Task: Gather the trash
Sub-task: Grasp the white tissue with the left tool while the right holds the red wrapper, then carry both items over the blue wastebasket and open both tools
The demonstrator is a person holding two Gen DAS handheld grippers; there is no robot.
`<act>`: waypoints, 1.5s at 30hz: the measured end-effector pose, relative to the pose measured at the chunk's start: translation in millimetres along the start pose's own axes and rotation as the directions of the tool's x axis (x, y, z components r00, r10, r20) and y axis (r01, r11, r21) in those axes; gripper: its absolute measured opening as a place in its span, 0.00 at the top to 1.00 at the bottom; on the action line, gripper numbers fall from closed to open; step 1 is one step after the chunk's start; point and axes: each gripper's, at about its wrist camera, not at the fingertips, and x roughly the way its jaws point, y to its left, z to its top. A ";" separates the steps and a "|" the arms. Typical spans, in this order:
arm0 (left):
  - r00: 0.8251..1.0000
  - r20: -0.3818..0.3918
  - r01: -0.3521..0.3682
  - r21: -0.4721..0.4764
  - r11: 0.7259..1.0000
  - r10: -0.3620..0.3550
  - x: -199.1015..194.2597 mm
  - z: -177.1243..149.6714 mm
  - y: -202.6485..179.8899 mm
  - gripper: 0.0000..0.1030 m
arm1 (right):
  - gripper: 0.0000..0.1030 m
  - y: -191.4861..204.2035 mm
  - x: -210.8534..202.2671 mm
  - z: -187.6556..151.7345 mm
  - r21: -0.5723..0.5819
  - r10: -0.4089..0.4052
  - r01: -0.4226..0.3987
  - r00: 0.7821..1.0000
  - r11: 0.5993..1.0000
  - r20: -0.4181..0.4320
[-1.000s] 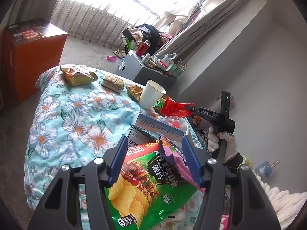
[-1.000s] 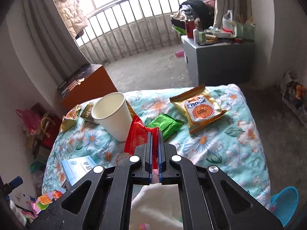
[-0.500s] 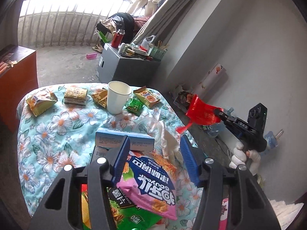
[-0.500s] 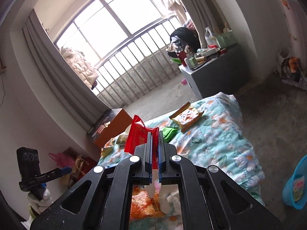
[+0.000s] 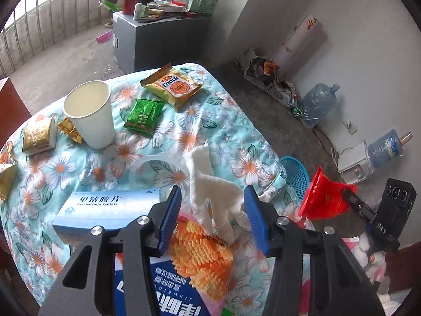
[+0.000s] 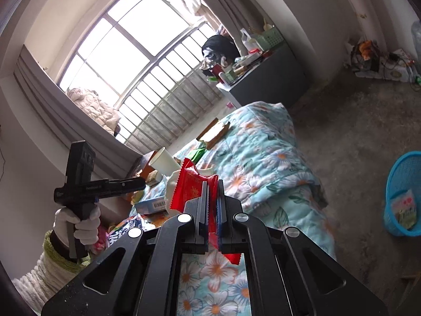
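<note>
My right gripper (image 6: 212, 197) is clamped on the red wrapper (image 6: 192, 184), off the bed's (image 5: 223, 121) right edge. Left gripper (image 5: 213, 218) fingers apart above the tissue (image 5: 213, 184). Next, I'd guess: carry to the blue basket (image 6: 402, 181), release.

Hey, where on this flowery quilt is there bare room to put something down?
Free: the quilt's right side, between the Enaak packet and the white tissue. Crowded: around the paper cup and near the left gripper.
</note>
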 end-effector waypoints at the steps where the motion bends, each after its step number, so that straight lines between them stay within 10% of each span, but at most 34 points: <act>1: 1.000 -0.014 -0.027 0.030 0.999 0.027 7.0 7.0 -7.2 0.53 | 0.97 -3.8 -0.2 -4.6 0.004 -0.003 0.003 1.000 1.000 -0.001; 4: 0.989 -0.077 -0.122 0.096 0.988 0.130 33.8 28.9 -23.3 0.53 | 0.97 -10.8 -1.7 -16.7 0.026 0.017 -0.016 1.000 1.000 -0.007; 10: 0.914 -0.163 -0.333 0.220 0.917 0.371 89.1 52.4 -32.5 0.50 | 0.97 -11.5 -11.6 -26.9 -0.002 -0.017 0.017 1.000 1.000 0.014; 16: 0.878 -0.229 -0.377 0.212 0.902 0.421 113.7 55.9 -24.9 0.60 | 0.97 -15.7 -22.0 -31.5 -0.008 -0.020 0.021 1.000 1.000 0.012; 21: 0.901 -0.212 -0.342 0.190 0.920 0.378 103.5 54.7 -30.5 0.94 | 0.97 -19.8 -36.3 -29.2 -0.002 -0.028 0.028 0.999 1.000 0.034; 31: 0.962 -0.050 -0.260 0.131 0.957 0.268 28.6 46.5 -65.1 0.95 | 0.97 -22.9 -60.3 -23.3 0.037 -0.035 0.032 0.996 0.999 0.086; 45: 0.996 0.081 -0.055 0.177 0.983 0.041 -20.0 41.1 -181.7 0.95 | 0.97 -56.7 -135.7 -4.6 0.122 -0.151 0.123 0.954 0.985 0.257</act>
